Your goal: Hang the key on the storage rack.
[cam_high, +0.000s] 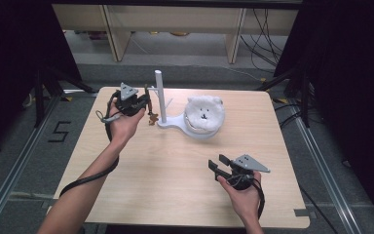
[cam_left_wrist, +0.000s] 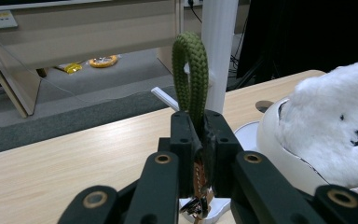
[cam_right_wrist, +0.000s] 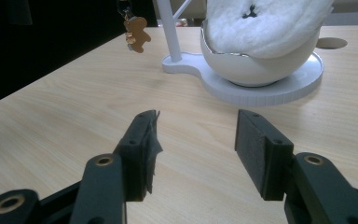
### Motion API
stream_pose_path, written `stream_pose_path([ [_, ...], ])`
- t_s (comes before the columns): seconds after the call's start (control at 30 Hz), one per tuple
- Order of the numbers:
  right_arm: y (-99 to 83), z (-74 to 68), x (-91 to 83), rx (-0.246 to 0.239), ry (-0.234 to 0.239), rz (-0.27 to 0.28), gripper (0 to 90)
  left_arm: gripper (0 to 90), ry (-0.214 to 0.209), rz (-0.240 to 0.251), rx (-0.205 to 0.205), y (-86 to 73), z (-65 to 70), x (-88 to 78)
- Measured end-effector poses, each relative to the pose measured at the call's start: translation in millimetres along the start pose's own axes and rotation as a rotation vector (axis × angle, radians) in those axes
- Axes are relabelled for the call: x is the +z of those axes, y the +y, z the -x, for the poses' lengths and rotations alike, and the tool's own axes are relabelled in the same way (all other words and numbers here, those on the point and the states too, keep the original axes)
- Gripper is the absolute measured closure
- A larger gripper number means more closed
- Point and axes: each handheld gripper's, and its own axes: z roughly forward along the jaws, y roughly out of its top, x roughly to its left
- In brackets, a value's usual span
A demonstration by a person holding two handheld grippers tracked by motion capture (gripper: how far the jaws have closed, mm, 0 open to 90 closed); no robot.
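Observation:
My left gripper (cam_high: 145,101) is shut on a keychain: its green braided loop (cam_left_wrist: 191,77) rises above the jaws, and a small brown gingerbread-figure charm (cam_high: 152,117) (cam_right_wrist: 137,28) hangs below. It hovers just left of a white stand (cam_high: 160,97) whose upright post (cam_left_wrist: 219,46) has a thin side peg (cam_left_wrist: 164,97). The stand's round base holds a white bowl (cam_right_wrist: 256,65) with a fluffy white plush face (cam_high: 203,111) (cam_left_wrist: 340,126) in it. My right gripper (cam_high: 217,168) (cam_right_wrist: 196,140) is open over the bare tabletop at the front right, holding nothing.
The light wooden table (cam_high: 175,165) has bare room at its middle and front. A small round hole (cam_right_wrist: 331,43) lies in the tabletop behind the bowl. Shelving (cam_high: 175,24) and cables stand on the floor beyond the far edge. Black frame legs flank both sides.

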Motion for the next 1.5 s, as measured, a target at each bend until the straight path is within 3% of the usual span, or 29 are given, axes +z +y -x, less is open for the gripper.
stream_pose_path([
  [0.13, 0.0, -0.9, -1.0, 0.013, -0.008, -0.006, 49.8, 82.9, -0.005, -0.004, 0.005, 2.1, 2.4, 0.8],
  [0.2, -0.2, 1.4, 0.5, -0.02, 0.01, 0.01, 49.8, 82.9, -0.006, -0.004, 0.009, 3.3, 4.1, 1.8],
  [0.37, -0.3, 1.8, -0.4, -0.026, 0.003, 0.012, 49.8, 82.8, -0.009, -0.012, 0.014, 3.0, 5.0, 4.3],
  [0.4, -0.8, -0.2, -1.2, 0.005, 0.004, 0.003, 49.8, 82.7, -0.01, -0.015, 0.017, 2.8, 4.9, 4.8],
  [0.43, -0.5, 1.7, -0.9, -0.023, 0.002, 0.008, 49.8, 82.7, -0.011, -0.012, 0.014, 2.4, 5.4, 5.7],
  [0.57, -0.6, 2.5, -1.1, -0.029, -0.01, 0.008, 49.8, 82.6, -0.012, -0.016, 0.019, 1.4, 5.9, 7.5],
  [0.87, -1.2, 0.7, -1.4, 0.0, 0.007, -0.003, 49.8, 82.6, -0.017, -0.022, 0.031, 0.0, 8.5, 11.4],
  [1.13, -1.6, 1.8, -1.2, -0.014, -0.002, 0.004, 49.8, 82.7, -0.011, -0.022, 0.044, -0.4, 9.2, 13.9],
  [1.2, -2.1, -0.4, -1.7, 0.017, 0.001, -0.004, 49.7, 82.7, -0.014, -0.026, 0.047, -0.1, 9.8, 14.4],
  [1.5, -2.2, 0.4, -2.0, 0.01, -0.001, -0.002, 49.8, 80.4, -0.029, -0.037, 0.052, -3.7, 11.0, 18.9],
])
